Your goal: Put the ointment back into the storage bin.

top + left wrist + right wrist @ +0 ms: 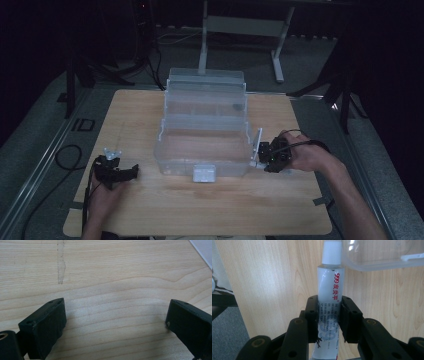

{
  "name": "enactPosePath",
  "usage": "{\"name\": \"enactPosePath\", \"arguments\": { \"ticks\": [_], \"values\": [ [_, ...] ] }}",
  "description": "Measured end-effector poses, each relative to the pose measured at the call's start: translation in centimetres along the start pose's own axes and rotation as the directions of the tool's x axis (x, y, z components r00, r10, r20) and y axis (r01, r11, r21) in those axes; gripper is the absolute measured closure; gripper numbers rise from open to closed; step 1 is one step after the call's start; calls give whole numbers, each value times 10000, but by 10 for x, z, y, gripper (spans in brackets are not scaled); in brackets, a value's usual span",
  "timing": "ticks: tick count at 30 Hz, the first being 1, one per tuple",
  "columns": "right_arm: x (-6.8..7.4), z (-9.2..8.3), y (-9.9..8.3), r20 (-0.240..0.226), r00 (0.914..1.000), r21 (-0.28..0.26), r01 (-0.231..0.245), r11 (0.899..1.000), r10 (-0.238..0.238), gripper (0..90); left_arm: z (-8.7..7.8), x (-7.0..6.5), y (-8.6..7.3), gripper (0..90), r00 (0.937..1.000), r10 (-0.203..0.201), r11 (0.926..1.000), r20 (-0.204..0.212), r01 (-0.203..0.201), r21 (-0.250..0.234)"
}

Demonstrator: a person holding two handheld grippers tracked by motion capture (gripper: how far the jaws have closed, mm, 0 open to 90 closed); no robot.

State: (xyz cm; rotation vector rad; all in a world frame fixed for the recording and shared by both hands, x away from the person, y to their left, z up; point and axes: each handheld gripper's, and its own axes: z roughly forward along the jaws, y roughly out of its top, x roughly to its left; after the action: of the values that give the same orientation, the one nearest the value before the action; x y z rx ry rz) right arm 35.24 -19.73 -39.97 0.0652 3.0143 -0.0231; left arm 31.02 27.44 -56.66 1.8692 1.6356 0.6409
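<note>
The right gripper (pixel 329 315) clamps the white ointment tube (pixel 329 290), cap forward; lift it over the clear tiered organiser box's (pixel 165 155) wall ahead before releasing. The left gripper (pixel 116 320) rests wide open, empty.

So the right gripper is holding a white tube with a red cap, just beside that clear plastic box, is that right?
Not quite: the cap is white, not red; only the printing on the tube is red, as the right gripper view shows. The rest stands: the right gripper has its fingers shut on the tube, just beside the clear plastic box.
</note>
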Motion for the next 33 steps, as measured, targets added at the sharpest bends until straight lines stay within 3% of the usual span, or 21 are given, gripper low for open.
{"name": "enactPosePath", "arguments": {
  "ticks": [25, 33],
  "values": [
    [-15, -19, 20, 327, 9994, 140, 99, 9999, -104, 702, 0, 0, 0, 36, 10000, -9, 10000, -3, 9, -12],
    [-22, -25, 29, 429, 9991, -70, 70, 10000, -67, 702, 0, 0, 0, 36, 10000, -12, 10000, -4, 12, -14]
  ]
}}
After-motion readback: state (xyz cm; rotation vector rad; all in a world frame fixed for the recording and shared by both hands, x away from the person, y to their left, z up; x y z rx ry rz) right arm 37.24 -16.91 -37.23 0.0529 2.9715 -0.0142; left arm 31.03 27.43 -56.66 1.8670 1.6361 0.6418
